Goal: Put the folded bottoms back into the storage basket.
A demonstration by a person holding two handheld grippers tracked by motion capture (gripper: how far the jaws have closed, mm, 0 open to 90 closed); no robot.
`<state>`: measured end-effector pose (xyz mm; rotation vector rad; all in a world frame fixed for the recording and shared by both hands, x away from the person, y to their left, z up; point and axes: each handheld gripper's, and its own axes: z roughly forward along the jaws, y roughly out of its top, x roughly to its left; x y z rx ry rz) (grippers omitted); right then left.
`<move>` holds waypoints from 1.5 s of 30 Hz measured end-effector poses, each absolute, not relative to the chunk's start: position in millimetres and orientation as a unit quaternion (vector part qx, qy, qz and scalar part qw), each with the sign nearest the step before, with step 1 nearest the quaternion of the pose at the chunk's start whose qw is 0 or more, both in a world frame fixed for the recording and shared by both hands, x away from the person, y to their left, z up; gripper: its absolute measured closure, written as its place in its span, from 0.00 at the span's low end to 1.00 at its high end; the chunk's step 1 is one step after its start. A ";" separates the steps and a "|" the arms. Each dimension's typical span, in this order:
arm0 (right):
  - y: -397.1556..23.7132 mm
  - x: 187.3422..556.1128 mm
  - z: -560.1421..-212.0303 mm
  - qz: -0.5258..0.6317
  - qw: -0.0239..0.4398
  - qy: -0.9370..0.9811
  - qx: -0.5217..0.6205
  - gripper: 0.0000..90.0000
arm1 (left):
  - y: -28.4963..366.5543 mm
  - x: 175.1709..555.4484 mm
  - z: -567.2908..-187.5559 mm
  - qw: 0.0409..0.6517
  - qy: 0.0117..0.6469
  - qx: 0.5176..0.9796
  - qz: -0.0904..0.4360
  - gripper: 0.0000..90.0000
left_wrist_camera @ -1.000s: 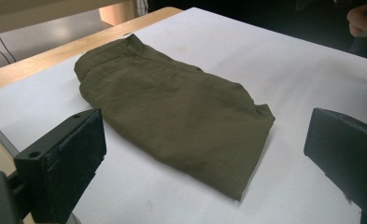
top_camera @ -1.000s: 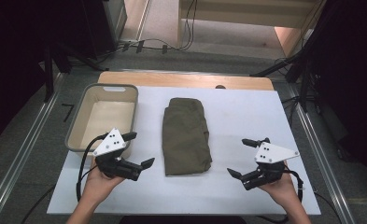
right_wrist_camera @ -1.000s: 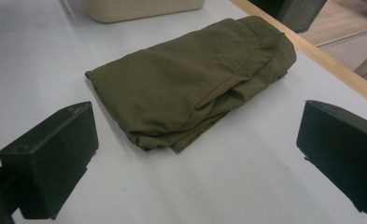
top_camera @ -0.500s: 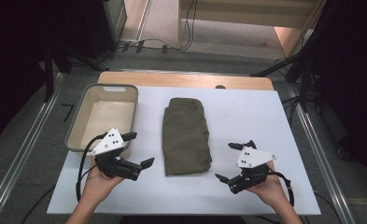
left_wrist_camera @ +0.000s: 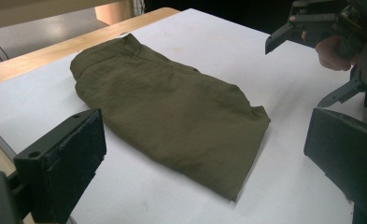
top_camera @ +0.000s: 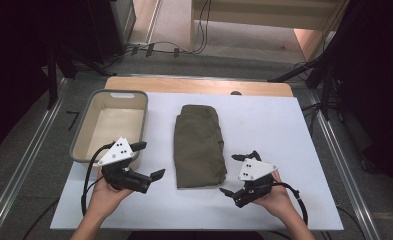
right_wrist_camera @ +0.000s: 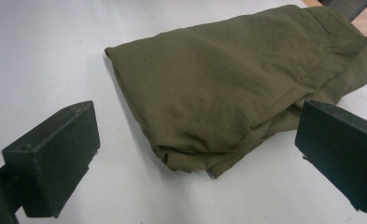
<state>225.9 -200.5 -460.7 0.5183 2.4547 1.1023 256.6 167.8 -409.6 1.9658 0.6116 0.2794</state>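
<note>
Folded olive garment point(top_camera: 199, 145): lies flat at the middle of the white desk point(top_camera: 284, 125), lengthwise away from the person, untouched.

Right claw point(top_camera: 239, 174): jaws spread wide, nothing between them. Since a second ago it has moved left, from near the desk's right edge to just beside the garment's near right corner.

Left claw point(top_camera: 148, 160): jaws wide apart, empty, unmoved; near the garment's left edge, apart from it.

Beige bin point(top_camera: 84, 135): left of the garment, nothing inside.

Right gripper view: layered folds at the garment's point(right_wrist_camera: 237, 84) near corner. Left gripper view: the garment's point(left_wrist_camera: 172, 112) long top face, with the right claw point(left_wrist_camera: 307, 60) beyond it.
</note>
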 end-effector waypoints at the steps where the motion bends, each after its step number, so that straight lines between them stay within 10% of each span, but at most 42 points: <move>1: -199.4 226.6 -461.5 0.394 0.199 0.878 0.184 0.00 | 167.9 256.8 -409.7 0.507 0.254 0.816 0.116 0.00; 24: -169.4 237.2 -484.2 0.371 0.184 0.899 0.145 0.07 | 166.4 258.2 -412.5 0.503 0.255 0.818 0.109 0.00; 45: -157.7 236.0 -507.0 0.320 0.210 0.918 0.103 0.53 | 165.3 258.1 -415.2 0.498 0.255 0.822 0.107 0.00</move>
